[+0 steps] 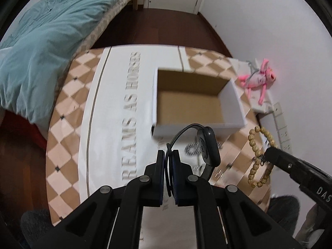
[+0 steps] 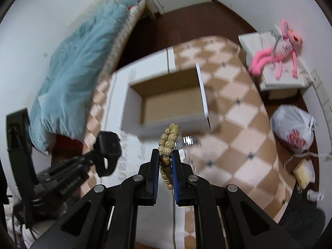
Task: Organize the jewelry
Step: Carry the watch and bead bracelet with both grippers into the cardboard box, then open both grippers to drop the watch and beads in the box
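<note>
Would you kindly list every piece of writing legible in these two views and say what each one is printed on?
"REAMS AS HORSES": white strip of the checkered cloth; its first letter is hidden by the left tool.
"DAS": side of the right tool, cut off by the frame edge.
Lettering on the left tool's body: too blurred to read.

Matt black watch [image 1: 207, 147], speckled wooden-looking bead bracelet [image 2: 168, 143], plain brown cardboard box [image 1: 193, 101] interior.

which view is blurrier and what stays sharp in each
Right wrist view is blurrier: box, cloth and pink toy smear, while right gripper and beads stay crisp. Left wrist view blurs mildly at the box; left gripper and watch stay sharp.
</note>
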The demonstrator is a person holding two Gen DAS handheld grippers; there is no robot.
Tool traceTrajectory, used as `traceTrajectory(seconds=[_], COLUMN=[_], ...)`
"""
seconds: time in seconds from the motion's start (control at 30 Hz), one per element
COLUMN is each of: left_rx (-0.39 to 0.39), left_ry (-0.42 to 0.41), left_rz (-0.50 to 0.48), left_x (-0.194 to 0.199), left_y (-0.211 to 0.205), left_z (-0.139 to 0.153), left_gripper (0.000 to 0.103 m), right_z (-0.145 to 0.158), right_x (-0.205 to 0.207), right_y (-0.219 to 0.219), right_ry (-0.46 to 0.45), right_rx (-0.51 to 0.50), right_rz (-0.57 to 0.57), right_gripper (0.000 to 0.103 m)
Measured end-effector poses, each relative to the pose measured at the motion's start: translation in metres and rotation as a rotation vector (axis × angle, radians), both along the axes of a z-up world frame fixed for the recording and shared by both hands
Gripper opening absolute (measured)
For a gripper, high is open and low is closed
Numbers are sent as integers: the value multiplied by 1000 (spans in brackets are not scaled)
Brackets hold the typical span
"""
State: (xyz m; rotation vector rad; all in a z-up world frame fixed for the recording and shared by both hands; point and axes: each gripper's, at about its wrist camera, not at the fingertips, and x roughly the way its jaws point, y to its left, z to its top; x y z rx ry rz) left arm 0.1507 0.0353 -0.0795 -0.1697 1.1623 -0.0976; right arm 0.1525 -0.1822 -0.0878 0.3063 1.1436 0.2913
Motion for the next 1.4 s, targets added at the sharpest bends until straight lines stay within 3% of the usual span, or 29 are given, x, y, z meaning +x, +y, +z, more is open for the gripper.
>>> traceTrajectory(seconds=[0.17, 0.43, 0.6, 0.67, 0.7, 0.73, 0.77, 0.8, 0.83, 0.87, 0.93, 1.0, 1.03, 1.07, 1.17, 1.4], left_rx=[-28, -68, -89, -64, -40, -27, -27, -21, -4, 14, 60, 119, 147, 167, 210, 213], left_ry=[-9, 96, 162, 162, 155, 149, 138, 119, 101, 87, 63, 33, 18, 5, -18, 6], left_rz=[6, 5, 41, 45, 49, 51, 57, 67, 73, 76, 80, 85, 86, 87, 81, 75], left_x=[42, 113, 133, 136, 137, 137, 136, 135, 133, 132, 129, 122, 117, 114, 102, 85], left_y=[-2, -2, 0, -2, -2, -2, 0, 2, 4, 5, 7, 9, 9, 9, 7, 0], left_z=[9, -24, -39, -39, -36, -33, -30, -26, -21, -18, -13, -11, -11, -11, -16, -35], left_gripper=[4, 5, 16, 17, 25, 45, 57, 77, 84, 85, 88, 99, 99, 99, 100, 100], right_z=[18, -17, -40, -48, -49, -48, -47, -44, -40, -38, -32, -28, -28, -30, -40, -59], right_x=[47, 120, 147, 153, 154, 154, 154, 153, 151, 150, 146, 140, 137, 134, 126, 109], right_y=[6, 19, 27, 28, 28, 27, 26, 24, 22, 21, 19, 17, 16, 16, 17, 16], right_ry=[-43, 27, 95, 115, 121, 117, 114, 105, 93, 90, 68, 50, 45, 42, 52, 63], right_rx=[9, -1, -21, -47, -66, -79, -86, -99, -104, -111, -159, -233, -275, -313, -401, -465], right_rz=[-2, 21, 58, 59, 61, 59, 56, 52, 50, 50, 44, 32, 26, 22, 17, 6], right_gripper=[12, 12, 13, 14, 14, 17, 30, 38, 51, 57, 57, 72, 90, 97, 97, 98])
